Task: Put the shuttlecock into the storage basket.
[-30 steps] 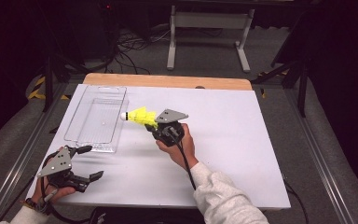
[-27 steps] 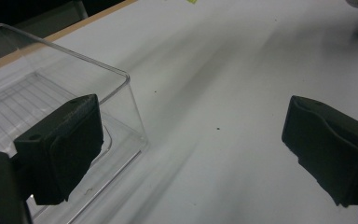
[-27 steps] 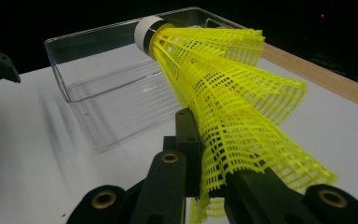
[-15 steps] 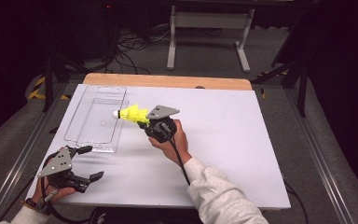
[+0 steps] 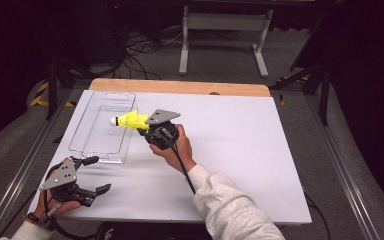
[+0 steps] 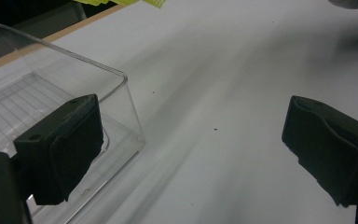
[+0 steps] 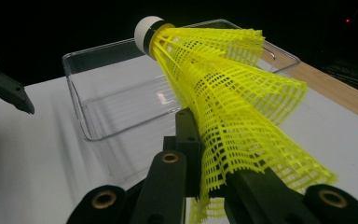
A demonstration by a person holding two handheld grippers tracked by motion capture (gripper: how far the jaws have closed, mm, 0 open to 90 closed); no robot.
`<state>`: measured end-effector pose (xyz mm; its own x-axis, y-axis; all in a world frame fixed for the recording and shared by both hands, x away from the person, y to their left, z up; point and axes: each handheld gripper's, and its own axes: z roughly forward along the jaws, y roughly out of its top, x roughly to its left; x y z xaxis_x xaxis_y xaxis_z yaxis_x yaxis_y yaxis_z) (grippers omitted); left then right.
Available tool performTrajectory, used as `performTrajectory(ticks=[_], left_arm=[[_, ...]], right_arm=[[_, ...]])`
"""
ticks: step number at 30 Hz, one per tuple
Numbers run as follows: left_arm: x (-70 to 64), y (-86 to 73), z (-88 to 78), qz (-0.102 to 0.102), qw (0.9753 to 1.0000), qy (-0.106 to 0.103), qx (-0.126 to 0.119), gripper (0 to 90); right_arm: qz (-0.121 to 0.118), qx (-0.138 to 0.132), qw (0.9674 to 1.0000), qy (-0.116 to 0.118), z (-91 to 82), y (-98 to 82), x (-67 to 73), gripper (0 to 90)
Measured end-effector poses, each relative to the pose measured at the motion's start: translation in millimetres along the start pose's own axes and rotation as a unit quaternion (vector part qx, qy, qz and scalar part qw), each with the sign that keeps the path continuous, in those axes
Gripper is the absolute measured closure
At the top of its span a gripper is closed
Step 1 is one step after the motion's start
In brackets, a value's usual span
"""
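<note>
The right gripper (image 5: pixel 147 131) is clamped on a yellow shuttlecock (image 5: pixel 131 120), its jaws pinching the mesh skirt flat between them. In the right gripper view the squashed yellow netting (image 7: pixel 242 112) fans up out of the jaws and the white cork tip (image 7: pixel 147 29) points away from the hand.

The landmark here is the clear plastic tray (image 5: pixel 87 116) lying on the white table (image 5: pixel 240 150). The shuttlecock is held up in the air over the tray's right-hand rim, cork end reaching in over the tray, skirt end back toward the gripper just outside that rim. It touches neither the tray nor the table.

The left gripper (image 5: pixel 92 175) sits just beside the tray's near corner, on the person's side of it, with its jaws spread wide and nothing between them. In the left gripper view one black pad (image 6: pixel 60 144) lies in front of the tray's transparent corner (image 6: pixel 126 93), the other pad (image 6: pixel 326 140) well out over bare tabletop.
</note>
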<state>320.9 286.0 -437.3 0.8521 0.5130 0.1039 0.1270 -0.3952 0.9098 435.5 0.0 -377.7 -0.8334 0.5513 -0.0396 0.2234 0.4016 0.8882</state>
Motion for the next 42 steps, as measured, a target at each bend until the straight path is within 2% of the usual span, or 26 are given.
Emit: performTrajectory(ticks=[12,22,35,40,42], left_arm=[[-0.4,-0.2,0.0,0.0,1.0,-0.002,-0.003,6.0],[-1.2,0.1,-0.3,0.002,1.0,-0.004,-0.004,6.0],[-1.6,-0.4,-1.2,-0.002,0.9999,-0.008,-0.007,6.0],[-3.6,-0.4,1.0,-0.006,0.9998,-0.016,-0.01,6.0],[-4.7,0.1,2.0,-0.002,0.9998,-0.017,-0.009,6.0]], right_arm=[[-0.011,0.001,0.9998,0.015,12.7,14.9,10.5,88.1],[-0.01,0.001,0.9997,0.023,19.4,18.6,15.6,88.1],[-0.021,0.014,0.9991,0.036,32.4,24.8,21.5,88.1],[-0.022,0.015,0.9988,0.04,37.3,28.7,22.6,88.2],[-0.027,0.016,0.9989,0.036,38.9,31.2,22.4,88.2]])
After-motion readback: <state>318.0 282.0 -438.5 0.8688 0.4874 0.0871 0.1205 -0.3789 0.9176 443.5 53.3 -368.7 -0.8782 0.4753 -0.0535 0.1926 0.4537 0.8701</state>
